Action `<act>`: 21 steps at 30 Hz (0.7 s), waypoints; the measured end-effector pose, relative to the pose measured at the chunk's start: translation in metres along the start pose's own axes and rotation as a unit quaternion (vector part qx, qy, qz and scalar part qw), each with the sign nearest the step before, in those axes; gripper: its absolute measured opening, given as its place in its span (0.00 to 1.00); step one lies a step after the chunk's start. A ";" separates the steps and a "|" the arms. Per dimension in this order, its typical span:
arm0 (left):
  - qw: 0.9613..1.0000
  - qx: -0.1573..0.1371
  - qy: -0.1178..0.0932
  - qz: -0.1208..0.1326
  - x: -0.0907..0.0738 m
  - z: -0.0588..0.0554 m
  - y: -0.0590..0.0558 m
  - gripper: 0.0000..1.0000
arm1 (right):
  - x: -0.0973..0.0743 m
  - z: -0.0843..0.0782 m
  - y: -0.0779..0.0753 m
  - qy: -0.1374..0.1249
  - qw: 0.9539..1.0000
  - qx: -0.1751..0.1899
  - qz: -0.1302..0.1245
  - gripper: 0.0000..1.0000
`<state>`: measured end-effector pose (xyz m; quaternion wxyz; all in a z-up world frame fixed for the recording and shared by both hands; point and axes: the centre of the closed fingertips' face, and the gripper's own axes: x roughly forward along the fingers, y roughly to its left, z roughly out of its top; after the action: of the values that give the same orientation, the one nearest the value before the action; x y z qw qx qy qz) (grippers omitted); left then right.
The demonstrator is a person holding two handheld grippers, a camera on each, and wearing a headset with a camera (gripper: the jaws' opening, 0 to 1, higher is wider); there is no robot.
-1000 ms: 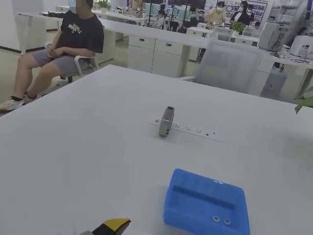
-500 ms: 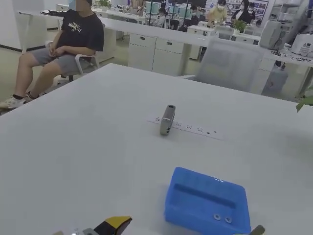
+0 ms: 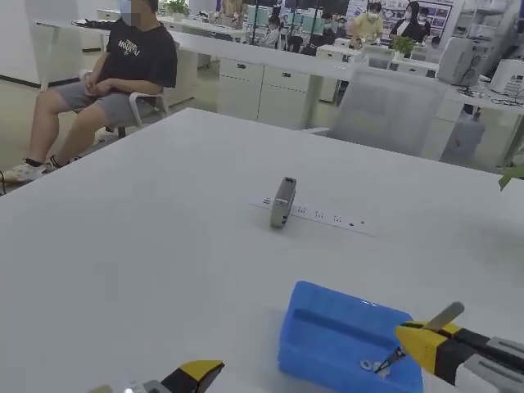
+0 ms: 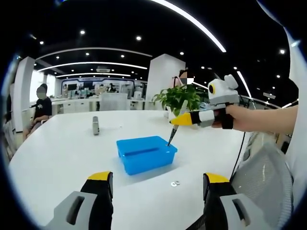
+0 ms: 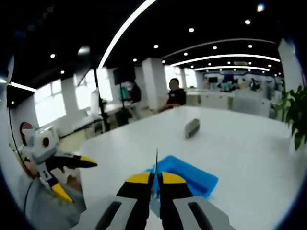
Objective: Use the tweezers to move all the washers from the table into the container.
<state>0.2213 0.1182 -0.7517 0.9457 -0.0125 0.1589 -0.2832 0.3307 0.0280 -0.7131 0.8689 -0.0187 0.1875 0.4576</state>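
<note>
The right hand-held gripper is clamped shut on the tweezers — their tips point down inside the blue container, at its right end, on the white worktop. The left hand-held gripper hangs low with its jaws wide apart and empty. Small washers lie on the worktop just beside the container, on its near side in the left gripper view.

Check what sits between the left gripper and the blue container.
In the left gripper view: bare white table, plus small washers lying on it short of the container, ahead of the open left gripper.
</note>
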 end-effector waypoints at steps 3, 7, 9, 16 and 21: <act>1.000 0.000 0.000 -0.001 0.000 0.000 0.000 0.77 | 0.012 0.005 -0.006 0.004 1.000 -0.001 -0.002 0.02; 1.000 0.001 0.001 -0.003 0.000 0.000 -0.001 0.77 | 0.026 0.006 -0.012 0.008 1.000 0.007 0.003 0.02; 1.000 0.001 0.001 -0.003 0.000 0.000 -0.001 0.77 | 0.033 0.004 -0.017 0.016 1.000 0.010 0.004 0.02; 1.000 -0.001 0.000 0.000 0.000 0.000 0.000 0.77 | 0.051 -0.005 -0.031 0.032 0.999 0.025 0.005 0.02; 1.000 -0.001 0.002 0.001 0.000 -0.001 0.000 0.77 | 0.061 -0.018 -0.042 0.054 0.998 0.036 0.002 0.02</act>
<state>0.2212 0.1185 -0.7525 0.9455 -0.0125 0.1611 -0.2826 0.3902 0.0486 -0.7563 0.8569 -0.0118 0.2502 0.4505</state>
